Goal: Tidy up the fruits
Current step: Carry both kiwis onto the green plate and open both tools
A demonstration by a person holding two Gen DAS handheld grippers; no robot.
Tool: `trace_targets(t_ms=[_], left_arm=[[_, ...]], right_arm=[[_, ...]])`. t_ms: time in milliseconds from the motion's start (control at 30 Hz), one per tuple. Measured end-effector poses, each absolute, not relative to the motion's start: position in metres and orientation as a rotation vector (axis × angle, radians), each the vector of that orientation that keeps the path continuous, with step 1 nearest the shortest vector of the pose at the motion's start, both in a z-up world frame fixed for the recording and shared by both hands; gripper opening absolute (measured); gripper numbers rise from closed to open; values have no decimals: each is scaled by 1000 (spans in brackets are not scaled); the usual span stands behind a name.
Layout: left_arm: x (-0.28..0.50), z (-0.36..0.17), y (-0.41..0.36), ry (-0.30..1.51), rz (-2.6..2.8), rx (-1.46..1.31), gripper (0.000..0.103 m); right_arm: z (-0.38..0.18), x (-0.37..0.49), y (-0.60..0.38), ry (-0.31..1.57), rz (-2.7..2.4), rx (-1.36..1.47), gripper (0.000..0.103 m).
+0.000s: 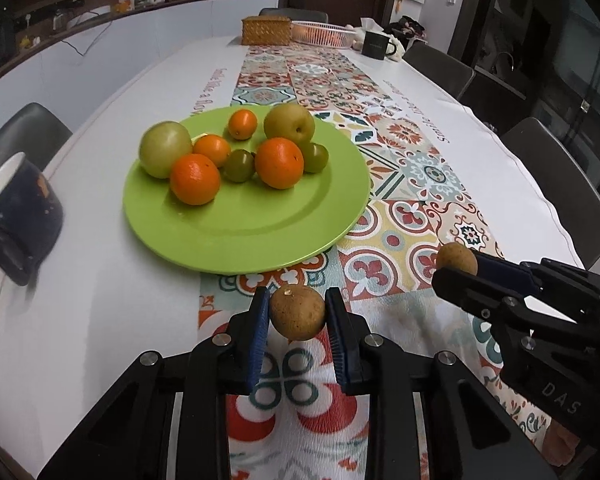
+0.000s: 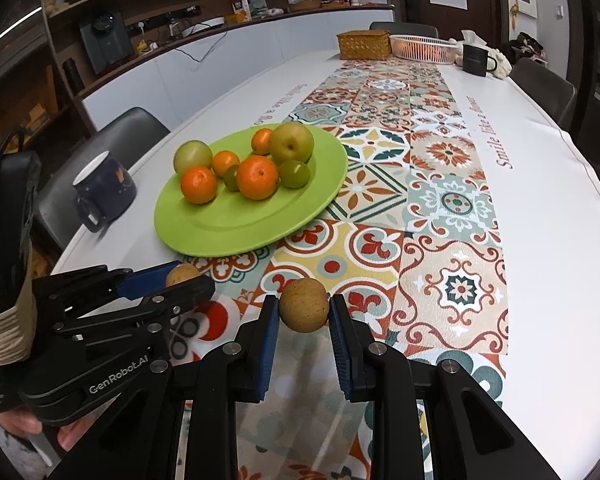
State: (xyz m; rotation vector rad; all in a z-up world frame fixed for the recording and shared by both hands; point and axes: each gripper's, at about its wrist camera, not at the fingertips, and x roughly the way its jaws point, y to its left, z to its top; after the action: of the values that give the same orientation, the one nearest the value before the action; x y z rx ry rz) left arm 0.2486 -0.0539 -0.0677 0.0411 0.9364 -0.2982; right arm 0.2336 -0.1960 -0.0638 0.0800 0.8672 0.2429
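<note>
1. Round lime-green plastic plate (image 1: pixel 236 236), centre-left of the left wrist view, already loaded toward its far half with oranges and green fruit; bare near half judged the best landing zone.
2. Left gripper (image 1: pixel 297 316), bottom centre, clamped on a small round tan-brown fruit (image 1: pixel 297 312), lifted clear of the patterned tile-print runner (image 1: pixel 400 184).
3. Right gripper (image 2: pixel 304 316), bottom centre of its own view, likewise pinching a second small tan-brown fruit (image 2: pixel 303 306).
4. Best carried low and level, one at a time, released gently to prevent rolling.
</note>
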Motion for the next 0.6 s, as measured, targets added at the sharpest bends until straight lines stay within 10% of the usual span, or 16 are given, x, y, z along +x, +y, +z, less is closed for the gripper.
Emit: trace_targets(t_ms=[600], left_arm=[[230, -13, -28, 817, -212, 56, 28]], right_arm=[[-17, 224, -177, 758, 304, 30, 27]])
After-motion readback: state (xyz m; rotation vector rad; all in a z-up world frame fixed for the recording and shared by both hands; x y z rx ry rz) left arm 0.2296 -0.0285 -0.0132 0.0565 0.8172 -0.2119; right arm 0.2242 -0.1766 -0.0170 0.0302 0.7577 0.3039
